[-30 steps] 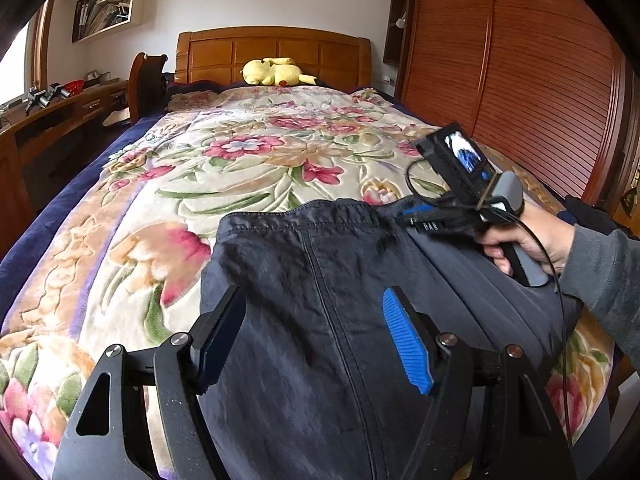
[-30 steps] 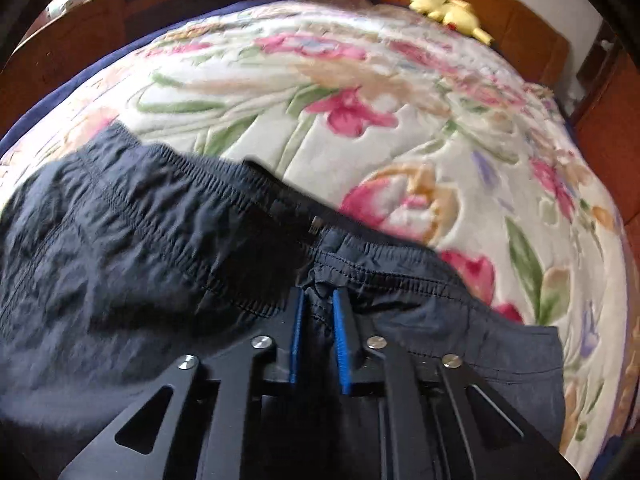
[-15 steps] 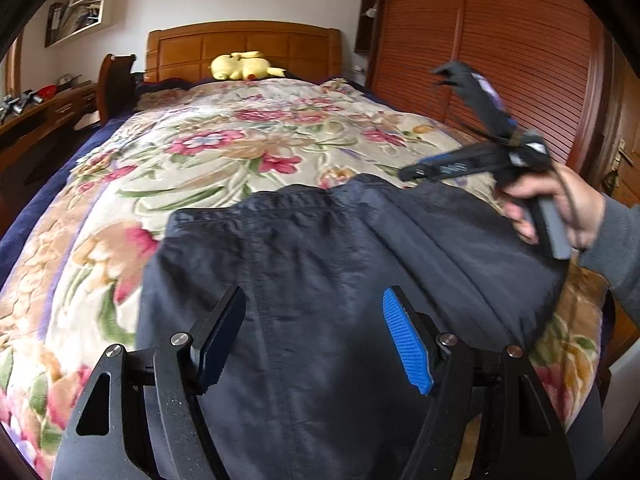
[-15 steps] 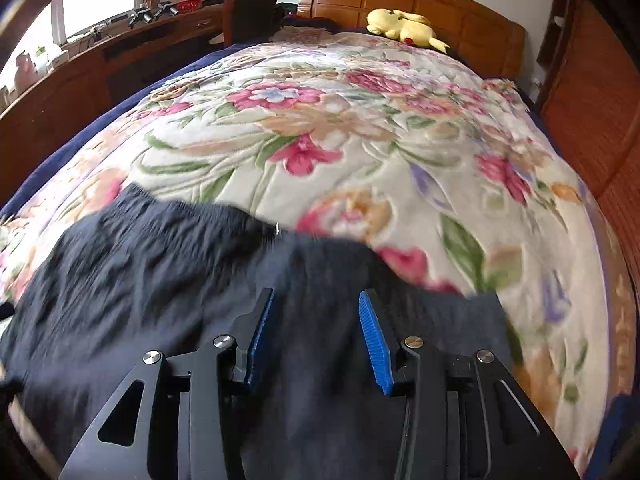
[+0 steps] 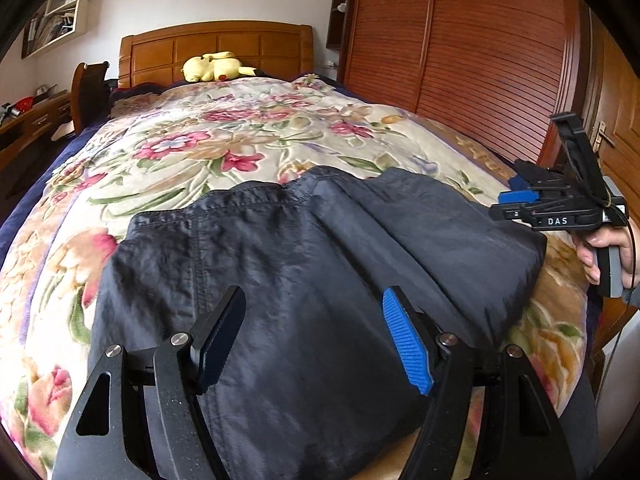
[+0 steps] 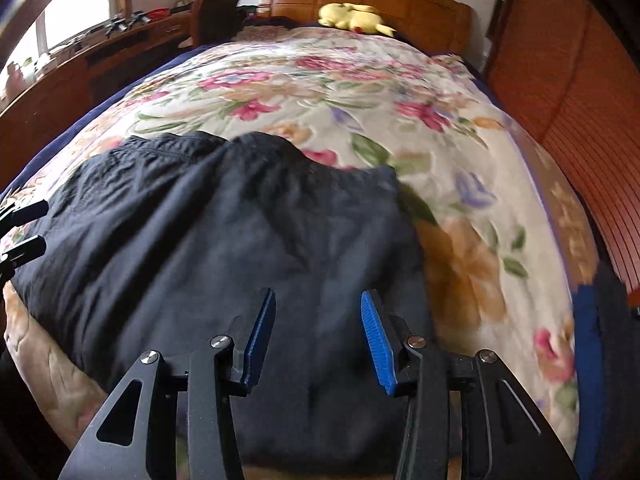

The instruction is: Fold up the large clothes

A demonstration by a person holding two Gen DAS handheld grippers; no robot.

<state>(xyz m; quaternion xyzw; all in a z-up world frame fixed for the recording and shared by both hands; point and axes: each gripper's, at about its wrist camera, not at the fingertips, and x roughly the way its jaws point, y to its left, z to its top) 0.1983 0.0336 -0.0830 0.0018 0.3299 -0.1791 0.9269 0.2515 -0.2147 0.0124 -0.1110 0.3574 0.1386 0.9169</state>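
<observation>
Left wrist: crinkled dark trousers (image 5: 304, 264) (folded)

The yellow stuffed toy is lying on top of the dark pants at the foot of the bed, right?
Not quite. The yellow stuffed toy lies far from the dark pants, up by the wooden headboard at the other end of the bed. The pants do lie at the near end, on the flowery blanket. The left wrist view shows it, and the right wrist view agrees.
</observation>
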